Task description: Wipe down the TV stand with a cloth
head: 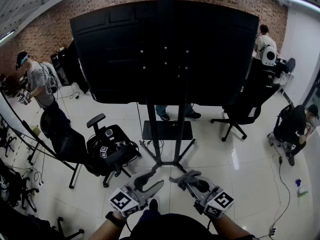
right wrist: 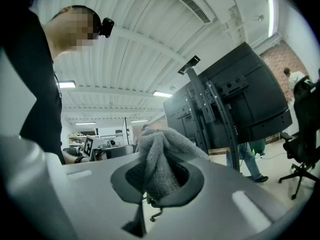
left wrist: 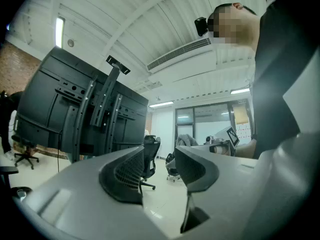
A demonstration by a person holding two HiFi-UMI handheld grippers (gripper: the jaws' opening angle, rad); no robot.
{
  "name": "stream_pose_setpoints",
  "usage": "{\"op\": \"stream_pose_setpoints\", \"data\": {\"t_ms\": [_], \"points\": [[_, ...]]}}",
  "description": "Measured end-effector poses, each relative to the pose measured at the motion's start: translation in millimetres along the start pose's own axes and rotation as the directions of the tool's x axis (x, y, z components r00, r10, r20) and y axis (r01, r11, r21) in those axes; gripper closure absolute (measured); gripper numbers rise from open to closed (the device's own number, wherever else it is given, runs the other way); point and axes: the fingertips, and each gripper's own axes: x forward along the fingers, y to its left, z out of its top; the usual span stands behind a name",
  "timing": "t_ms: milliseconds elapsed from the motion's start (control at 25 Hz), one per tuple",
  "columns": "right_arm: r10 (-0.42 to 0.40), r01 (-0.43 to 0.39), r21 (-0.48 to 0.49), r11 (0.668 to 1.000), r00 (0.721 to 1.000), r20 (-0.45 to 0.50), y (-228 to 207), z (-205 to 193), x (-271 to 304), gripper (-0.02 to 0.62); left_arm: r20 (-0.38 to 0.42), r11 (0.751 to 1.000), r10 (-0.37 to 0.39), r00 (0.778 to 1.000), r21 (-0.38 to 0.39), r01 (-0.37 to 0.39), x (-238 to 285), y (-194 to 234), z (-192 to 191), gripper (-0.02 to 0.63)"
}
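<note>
The TV stand (head: 166, 134) is a black pole frame on a floor base, seen from behind, carrying a big black screen (head: 165, 49). It rises ahead of both grippers, and also shows in the left gripper view as the stand (left wrist: 95, 111) and in the right gripper view as the stand (right wrist: 220, 119). My right gripper (head: 192, 180) is shut on a bunched grey cloth (head: 184, 176); the cloth (right wrist: 160, 156) bulges out of the right gripper (right wrist: 160, 186). My left gripper (head: 149, 182) is held level beside it, its jaws a little apart. The left gripper (left wrist: 157, 156) holds nothing.
A black office chair (head: 107, 151) with gear on its seat stands left of the stand's base. Another chair (head: 240, 115) is at the right. Several people work around the room. A spray bottle (head: 300, 187) and a cable (head: 282, 184) lie on the tiled floor at right.
</note>
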Motion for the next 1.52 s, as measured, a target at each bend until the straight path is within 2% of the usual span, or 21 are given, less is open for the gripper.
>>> {"op": "stream_pose_setpoints", "data": {"t_ms": [200, 400, 800, 1000, 1080, 1320, 1520], "points": [[0.014, -0.014, 0.008, 1.0, 1.0, 0.026, -15.0, 6.7, 31.6, 0.578, 0.036, 1.0, -0.008, 0.999, 0.02, 0.007, 11.6, 35.9, 8.8, 0.393], [-0.012, 0.012, -0.01, 1.0, 1.0, 0.024, -41.1, 13.3, 66.9, 0.578, 0.03, 0.999, -0.04, 0.999, 0.014, 0.039, 30.7, 77.4, 15.4, 0.393], [-0.076, 0.079, -0.054, 0.995, 0.996, 0.049, -91.6, 39.8, 169.7, 0.578, 0.059, 0.988, -0.136, 0.989, 0.074, 0.132, 57.5, 188.3, 54.0, 0.383], [-0.048, 0.056, -0.062, 0.997, 0.991, 0.128, -91.9, 65.6, 217.7, 0.578, 0.045, 0.98, -0.175, 0.984, 0.1, 0.17, 65.7, 225.5, 63.7, 0.376], [-0.046, 0.054, -0.065, 0.996, 0.992, 0.119, -95.1, 68.1, 226.1, 0.578, 0.046, 0.979, -0.18, 0.983, 0.105, 0.175, 69.2, 233.9, 67.1, 0.373], [-0.049, 0.062, -0.146, 0.987, 0.994, 0.095, -118.1, 87.8, 233.9, 0.578, 0.076, 0.974, -0.19, 0.979, 0.137, 0.178, 84.8, 245.7, 89.8, 0.359], [-0.001, 0.038, -0.297, 0.954, 0.992, 0.125, -138.3, 149.1, 241.2, 0.578, 0.142, 0.956, -0.203, 0.969, 0.244, 0.164, 103.7, 249.5, 141.3, 0.356]]}}
